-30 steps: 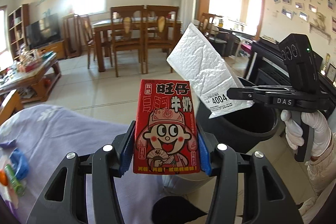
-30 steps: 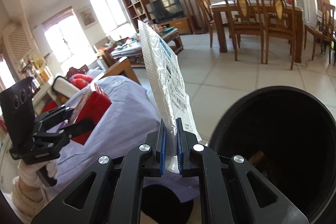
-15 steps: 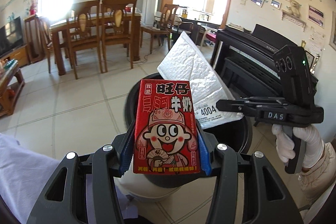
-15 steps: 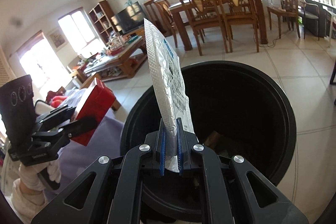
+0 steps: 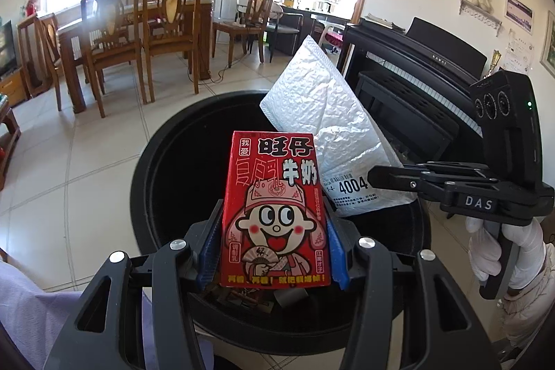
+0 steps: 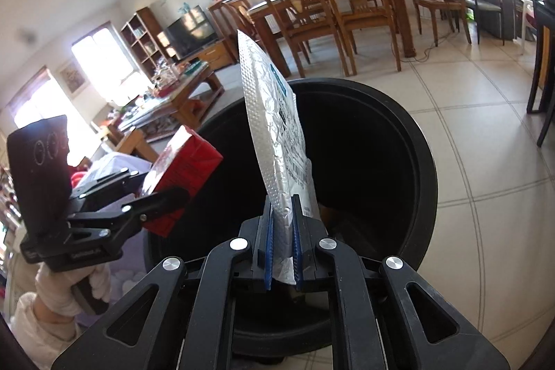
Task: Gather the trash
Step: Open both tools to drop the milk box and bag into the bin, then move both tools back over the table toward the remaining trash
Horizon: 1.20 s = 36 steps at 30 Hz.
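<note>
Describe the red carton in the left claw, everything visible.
The red carton is a small rectangular drink box, glossy printed card by the look of it, with a cartoon face and black and white Chinese lettering on its front. It stands upright, undented as far as shown, clamped at its lower sides between the left claw's blue pads. It hangs over the open black bin, apart from the silver mailer beside it.

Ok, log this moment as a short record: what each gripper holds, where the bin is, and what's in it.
left gripper: shut on red milk carton, upright
right gripper: shut on silver bubble mailer, label end in the jaws
black bin: on tile floor, below both items
bin contents: some trash at the bottom, kind unclear
release: not yet done
</note>
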Motion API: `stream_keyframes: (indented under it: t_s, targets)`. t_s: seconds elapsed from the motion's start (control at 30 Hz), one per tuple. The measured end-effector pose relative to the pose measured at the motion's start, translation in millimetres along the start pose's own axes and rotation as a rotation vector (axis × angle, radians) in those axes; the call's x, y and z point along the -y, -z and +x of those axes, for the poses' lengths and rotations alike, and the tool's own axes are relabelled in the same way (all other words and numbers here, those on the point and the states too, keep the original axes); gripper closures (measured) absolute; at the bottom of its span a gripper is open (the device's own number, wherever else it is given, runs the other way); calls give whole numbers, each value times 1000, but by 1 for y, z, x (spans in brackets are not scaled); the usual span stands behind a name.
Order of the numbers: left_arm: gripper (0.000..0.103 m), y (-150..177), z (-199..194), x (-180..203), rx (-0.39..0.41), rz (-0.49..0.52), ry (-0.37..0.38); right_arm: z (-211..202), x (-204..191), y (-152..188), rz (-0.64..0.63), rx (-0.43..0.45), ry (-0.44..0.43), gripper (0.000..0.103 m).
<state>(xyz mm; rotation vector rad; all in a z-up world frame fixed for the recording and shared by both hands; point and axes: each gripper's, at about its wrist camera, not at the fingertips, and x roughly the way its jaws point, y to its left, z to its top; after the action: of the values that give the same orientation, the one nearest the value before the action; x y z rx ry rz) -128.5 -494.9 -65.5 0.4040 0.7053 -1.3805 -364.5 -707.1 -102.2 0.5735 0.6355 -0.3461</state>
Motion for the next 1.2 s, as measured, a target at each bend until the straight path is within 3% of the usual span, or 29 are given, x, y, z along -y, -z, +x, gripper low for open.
stream_keyframes:
  t_s: [0.3, 0.33, 0.43, 0.47, 0.6, 0.67, 0.83, 0.93, 1.1, 1.2]
  targets:
    - [50, -4, 7, 3, -26, 15, -19, 9, 5, -5, 19, -25, -1, 89]
    - [47, -4, 7, 4, -25, 20, -24, 9, 5, -5, 22, -25, 1, 83]
    - [30, -5, 6, 7, -13, 28, -26, 8, 8, -9, 48, -7, -2, 51]
    - [30, -6, 4, 8, -7, 35, -27, 7, 8, -8, 52, 3, 0, 48]
    - [29, -5, -1, 14, 12, 65, -39, 4, 5, -8, 32, 16, 18, 48]
    - [21, -5, -7, 16, 31, 79, -48, 3, 5, -8, 32, 20, 20, 48]
    - [17, -1, -26, 19, 73, 89, -75, 2, -5, -7, 24, 31, 27, 47]
    - [13, 2, -44, 17, 108, 88, -95, 1, -15, -6, 21, 52, 34, 33]
    - [8, 11, -75, 13, 151, 77, -133, 3, -41, -11, -11, 59, 22, 30]
    - [7, 19, -95, 5, 161, 57, -151, 6, -62, -14, -34, 62, 10, 21]
